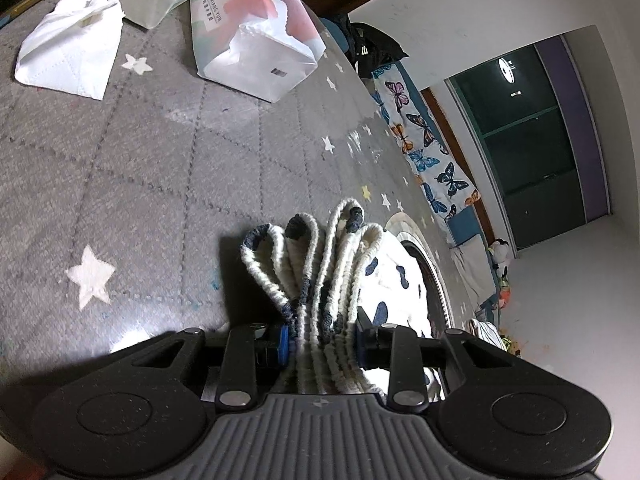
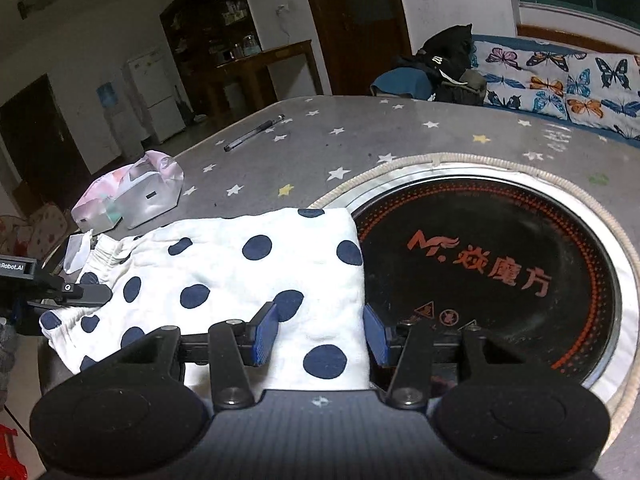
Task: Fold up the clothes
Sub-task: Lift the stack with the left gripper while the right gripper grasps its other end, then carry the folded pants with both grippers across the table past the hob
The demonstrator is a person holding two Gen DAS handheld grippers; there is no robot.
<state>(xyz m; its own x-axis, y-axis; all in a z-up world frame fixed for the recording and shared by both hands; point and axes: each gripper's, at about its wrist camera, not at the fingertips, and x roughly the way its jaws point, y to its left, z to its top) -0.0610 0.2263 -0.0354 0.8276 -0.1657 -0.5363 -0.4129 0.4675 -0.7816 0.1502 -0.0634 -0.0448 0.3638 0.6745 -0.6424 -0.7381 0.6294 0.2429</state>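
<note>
White shorts with navy dots [image 2: 240, 272] lie folded flat on the grey star-patterned table [image 2: 360, 132], right edge beside the hotplate. In the left wrist view my left gripper [image 1: 322, 338] is shut on the bunched elastic waistband [image 1: 320, 248], whose ribbed folds stick up between the blue pads. That gripper also shows as the left gripper [image 2: 80, 294] at the shorts' left end in the right wrist view. My right gripper [image 2: 320, 336] is open low over the shorts' near right part, its blue pads [image 2: 266, 334] wide apart with flat fabric between them.
A round black induction hotplate [image 2: 500, 272] is set into the table right of the shorts. Tissue packs [image 1: 256, 40] and a loose tissue [image 1: 72, 56] lie farther back, and a pen [image 2: 254, 133] near the far edge. A butterfly-print sofa [image 2: 560, 80] stands behind.
</note>
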